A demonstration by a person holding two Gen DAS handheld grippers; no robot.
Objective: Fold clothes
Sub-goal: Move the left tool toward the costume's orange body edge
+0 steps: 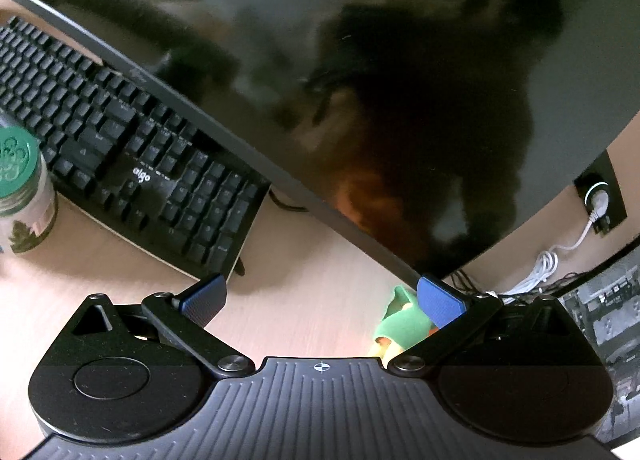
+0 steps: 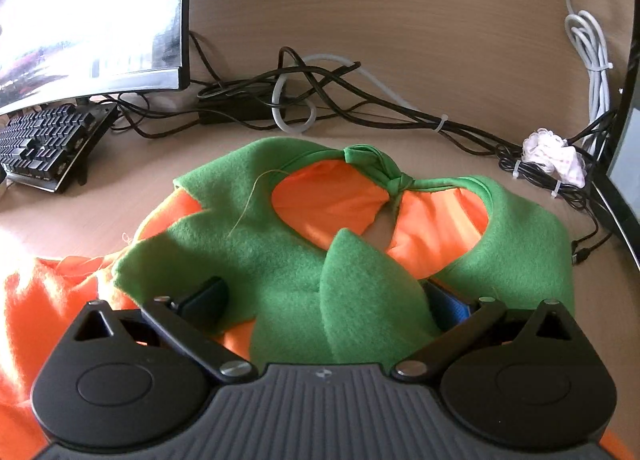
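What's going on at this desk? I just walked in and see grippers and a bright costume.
A person is working with two handheld grippers to fold an orange and green garment lying on the desk. The right gripper is open, low over the green leaf collar, its fingers straddling the fabric without pinching it. The left gripper is open and empty, aimed at the monitor and keyboard. No fold is visible yet.

Light wood surface (image 2: 400, 20). On it: green-and-orange garment (image 2: 280, 252) at centre, keyboard (image 2: 48, 144) at left under the monitor (image 2: 92, 20), tangled black cables (image 2: 320, 96) behind, white cable (image 2: 592, 60) at right, jar (image 1: 24, 196) at left.
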